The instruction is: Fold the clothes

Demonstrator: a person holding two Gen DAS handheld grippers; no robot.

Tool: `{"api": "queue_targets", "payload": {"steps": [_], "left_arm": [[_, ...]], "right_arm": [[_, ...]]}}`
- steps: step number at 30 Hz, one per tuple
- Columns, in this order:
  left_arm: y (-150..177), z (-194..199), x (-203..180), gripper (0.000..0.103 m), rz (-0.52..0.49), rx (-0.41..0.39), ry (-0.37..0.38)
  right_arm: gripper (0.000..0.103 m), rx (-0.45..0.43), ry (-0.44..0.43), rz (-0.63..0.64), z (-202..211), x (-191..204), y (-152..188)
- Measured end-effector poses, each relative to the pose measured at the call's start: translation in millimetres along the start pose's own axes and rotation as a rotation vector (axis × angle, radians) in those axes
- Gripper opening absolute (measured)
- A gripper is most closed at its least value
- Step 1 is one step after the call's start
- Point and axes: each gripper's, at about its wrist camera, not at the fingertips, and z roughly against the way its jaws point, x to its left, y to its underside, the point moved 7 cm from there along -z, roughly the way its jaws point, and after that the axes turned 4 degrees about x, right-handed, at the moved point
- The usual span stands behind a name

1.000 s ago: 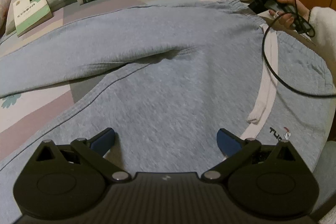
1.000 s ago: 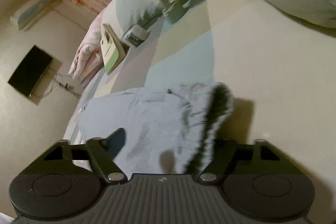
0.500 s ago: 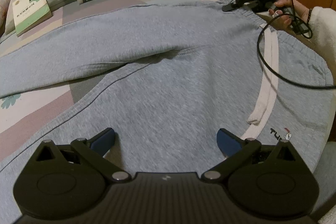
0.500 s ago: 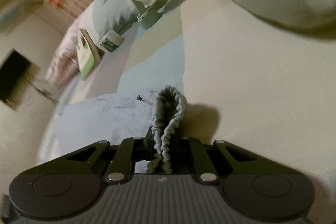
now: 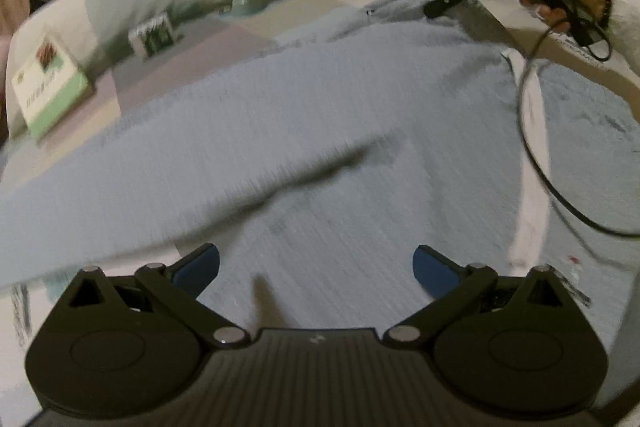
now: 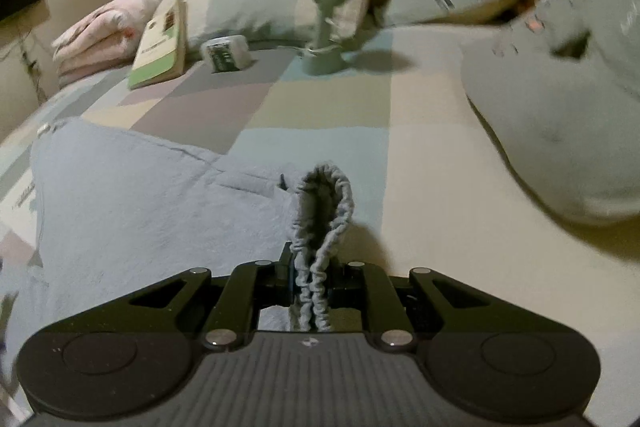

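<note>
Lying on the bed (image 6: pixel 432 163), the grey sweatpants (image 5: pixel 320 131) run legs-left, waistband-right; the right gripper (image 6: pixel 310 291) pinches their elastic waistband (image 6: pixel 324 203), while the left gripper (image 5: pixel 316 267) hovers wide open.

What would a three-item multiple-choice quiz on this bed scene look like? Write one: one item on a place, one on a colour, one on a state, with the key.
1. Where does the small fan stand?
A. on the bedspread in front of the pillows
B. on the grey sweatpants
C. on the green book

2. What colour are the pads on the left gripper?
A. red
B. blue
C. white

3. What state is the right gripper in?
A. open over bare bedspread
B. shut on nothing
C. shut on the elastic waistband of the sweatpants

Key: 1 A, its base rests on the patchwork bedspread near the pillows, beyond the sweatpants. 2 B, both pads show blue. 3 C, the gathered band rises pinched between the closed fingers.
</note>
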Motion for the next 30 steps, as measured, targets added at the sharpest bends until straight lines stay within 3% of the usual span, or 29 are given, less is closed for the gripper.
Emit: {"api": "queue_targets", "payload": {"steps": [15, 30], "left_arm": [[-115, -84, 36, 0.102, -0.191, -0.14, -0.126], [-147, -130, 40, 0.102, -0.247, -0.155, -0.118]], "right_arm": [[0.015, -0.058, 0.033, 0.232, 34, 61, 2], [0.015, -0.114, 0.035, 0.437, 62, 117, 20]]}}
